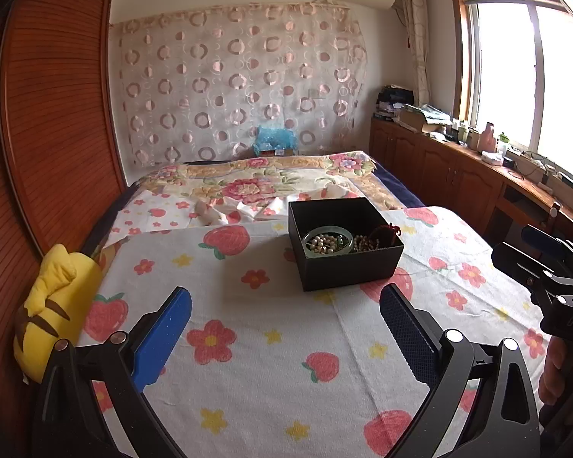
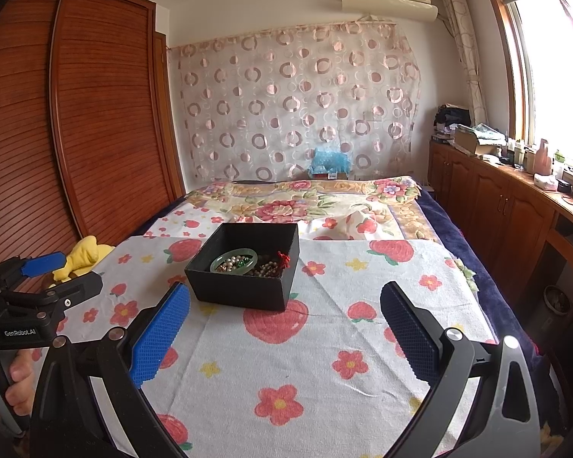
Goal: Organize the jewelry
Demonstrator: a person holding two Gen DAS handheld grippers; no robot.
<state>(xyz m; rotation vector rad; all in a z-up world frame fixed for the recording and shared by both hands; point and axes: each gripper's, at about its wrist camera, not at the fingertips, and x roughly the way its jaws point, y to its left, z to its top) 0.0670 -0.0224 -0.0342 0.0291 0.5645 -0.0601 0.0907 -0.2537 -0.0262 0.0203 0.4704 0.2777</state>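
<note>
A black open box stands on the strawberry-print cloth on the bed. It holds a pale green bangle, bead strands and a red-tasselled piece. My left gripper is open and empty, short of the box. In the right wrist view the box with the bangle lies ahead and slightly left of my right gripper, which is open and empty. The right gripper shows at the right edge of the left wrist view; the left gripper shows at the left of the right wrist view.
A yellow plush toy lies at the bed's left edge by the wooden wardrobe. A floral blanket covers the far bed. Wooden cabinets with clutter run under the window on the right.
</note>
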